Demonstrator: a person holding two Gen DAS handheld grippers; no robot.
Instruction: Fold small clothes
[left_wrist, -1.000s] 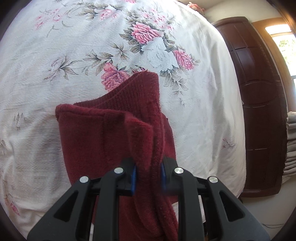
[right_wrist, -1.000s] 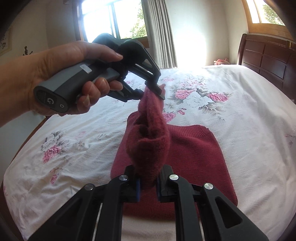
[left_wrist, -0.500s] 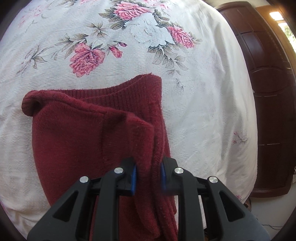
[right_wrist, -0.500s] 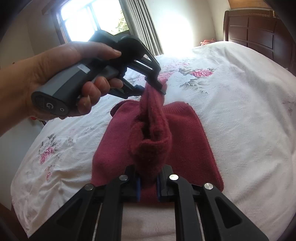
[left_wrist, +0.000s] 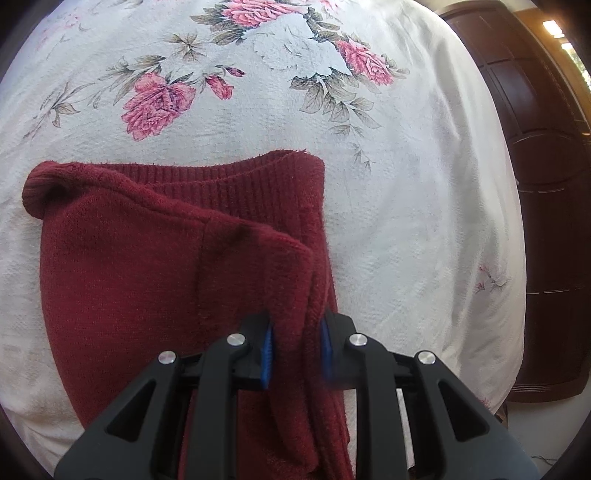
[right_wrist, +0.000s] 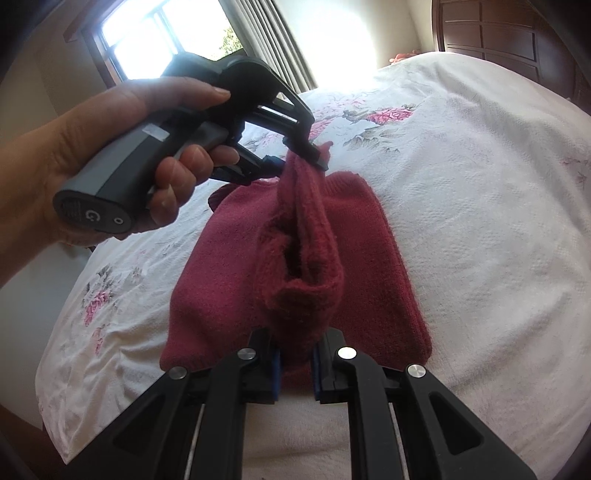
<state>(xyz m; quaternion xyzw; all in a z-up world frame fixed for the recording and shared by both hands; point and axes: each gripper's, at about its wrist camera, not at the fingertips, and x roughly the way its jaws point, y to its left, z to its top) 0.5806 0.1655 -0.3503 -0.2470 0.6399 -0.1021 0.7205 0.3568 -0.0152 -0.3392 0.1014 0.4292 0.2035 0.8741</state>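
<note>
Left wrist view: the left tongs (left_wrist: 295, 349) are closed down to a narrow gap filled by a thick fold of the dark red sweater (left_wrist: 140, 273), which is pinched between the blue pads (left_wrist: 266, 347). The gripped fold stands up from the rest of the garment. The sweater lies on the bed (left_wrist: 424, 206), on a white cover printed with pink roses, its ribbed hem turned toward the far side and one rolled corner at the left. A dark wooden wardrobe (left_wrist: 546, 184) stands to the right of the bed.

Right wrist view: the right tongs (right_wrist: 297, 363) are likewise nearly closed, clamped on the near end of a raised ridge of the sweater (right_wrist: 362, 236). The ridge runs away from the camera up to the left tongs (right_wrist: 314, 157), which grip its far end. A hand (right_wrist: 110, 147) holds the grey handle of that tool, thumb on top and fingers curled on the trigger. The rest of the sweater rests flat on the bed (right_wrist: 498, 221) beneath the lifted ridge. A bright window (right_wrist: 166, 40) with a curtain (right_wrist: 273, 40) is behind.
</note>
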